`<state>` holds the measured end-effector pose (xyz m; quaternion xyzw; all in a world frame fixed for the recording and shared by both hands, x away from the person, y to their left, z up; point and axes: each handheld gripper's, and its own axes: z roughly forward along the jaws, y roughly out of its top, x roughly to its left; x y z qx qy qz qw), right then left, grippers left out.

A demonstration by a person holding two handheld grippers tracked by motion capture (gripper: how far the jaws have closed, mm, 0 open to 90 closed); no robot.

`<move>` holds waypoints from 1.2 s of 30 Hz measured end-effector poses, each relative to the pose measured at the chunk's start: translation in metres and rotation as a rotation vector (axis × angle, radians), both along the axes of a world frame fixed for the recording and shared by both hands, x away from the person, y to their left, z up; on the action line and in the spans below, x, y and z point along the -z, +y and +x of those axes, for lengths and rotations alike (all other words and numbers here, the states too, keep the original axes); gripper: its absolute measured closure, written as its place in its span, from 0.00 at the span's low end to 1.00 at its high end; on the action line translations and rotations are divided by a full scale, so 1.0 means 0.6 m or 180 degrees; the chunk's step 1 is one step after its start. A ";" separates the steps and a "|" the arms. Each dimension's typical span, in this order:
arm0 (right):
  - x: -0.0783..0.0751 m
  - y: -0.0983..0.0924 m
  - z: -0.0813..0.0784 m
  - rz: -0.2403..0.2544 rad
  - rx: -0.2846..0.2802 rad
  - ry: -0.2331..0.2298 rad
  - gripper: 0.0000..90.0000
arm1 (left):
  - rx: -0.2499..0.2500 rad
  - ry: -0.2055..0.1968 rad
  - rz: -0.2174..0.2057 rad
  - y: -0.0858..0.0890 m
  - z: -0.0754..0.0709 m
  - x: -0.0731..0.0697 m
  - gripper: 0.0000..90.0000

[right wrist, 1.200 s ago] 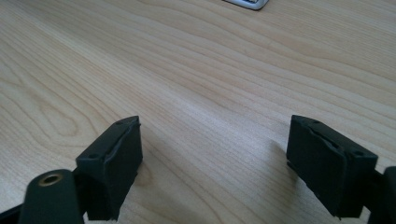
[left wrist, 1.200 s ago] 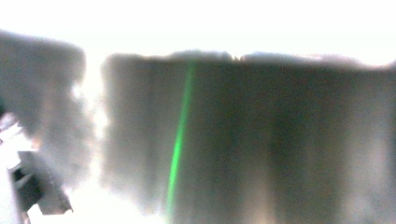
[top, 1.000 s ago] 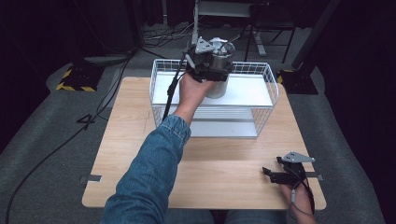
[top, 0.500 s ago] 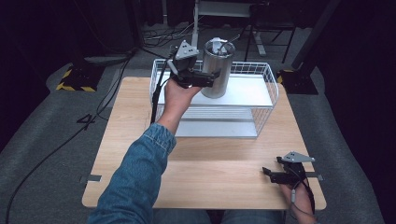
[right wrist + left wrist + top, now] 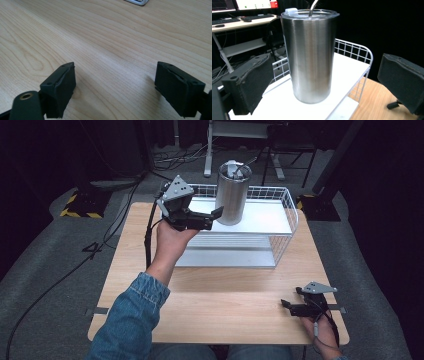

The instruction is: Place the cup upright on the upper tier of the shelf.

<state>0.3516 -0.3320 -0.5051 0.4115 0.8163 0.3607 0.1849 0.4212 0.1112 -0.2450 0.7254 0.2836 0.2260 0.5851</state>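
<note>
Cup: a tall shiny metal cup (image 5: 232, 194) with a lid and a straw. It stands up straight on the white top of the wire rack (image 5: 287, 207), near the top middle of the high view.

Cup in my left claw view: the cup (image 5: 310, 57) is right in the middle of the picture, between my two black jaws but not touching them.

Left claw: my left claw (image 5: 204, 219) is open wide and holds nothing. It floats in the air just left of the cup in the high view.

Which way: the cup is straight ahead of my left claw. The cup's long side goes up and down. My jaws stand one on each side of it, so they would close across its round body.

Right claw: my right claw (image 5: 291, 306) is open wide too, and empty. It sits low over the desk (image 5: 225, 295) at the bottom right of the high view, far from the cup.

Nearer hand: the left one, by a lot.

Next, I think: push the left claw forward a little, keep it level, then squeeze the cup at its middle.

Watch out: the cup is tall and smooth. A bump up high could tip it.
</note>
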 end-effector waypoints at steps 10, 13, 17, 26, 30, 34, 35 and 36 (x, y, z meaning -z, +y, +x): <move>0.000 0.002 0.005 -0.0003 -0.0021 0.0013 0.18 | 0.0172 -0.0011 -0.0008 0.039 -0.065 0.006 0.01; 0.000 0.002 0.006 -0.0006 -0.0023 0.0015 0.18 | 0.0212 -0.0013 0.0040 0.049 -0.082 0.010 0.02; 0.000 0.002 0.006 -0.0005 -0.0022 0.0016 0.18 | 0.0259 0.0004 0.0083 0.063 -0.102 0.019 0.02; 0.000 0.002 0.006 -0.0006 -0.0023 0.0013 0.18 | 0.0325 0.0055 0.0135 0.093 -0.130 0.049 0.02; 0.000 0.002 0.006 -0.0007 -0.0023 0.0013 0.18 | 0.0320 0.0105 0.0186 0.106 -0.140 0.069 0.02; 0.000 0.002 0.006 -0.0006 -0.0022 0.0013 0.18 | 0.0333 0.0206 0.0203 0.118 -0.146 0.093 0.02; 0.000 0.002 0.006 -0.0007 -0.0023 0.0013 0.18 | 0.0340 0.0232 0.0204 0.121 -0.147 0.100 0.03; 0.000 0.002 0.006 -0.0007 -0.0023 0.0013 0.18 | 0.0344 0.0241 0.0225 0.124 -0.147 0.106 0.03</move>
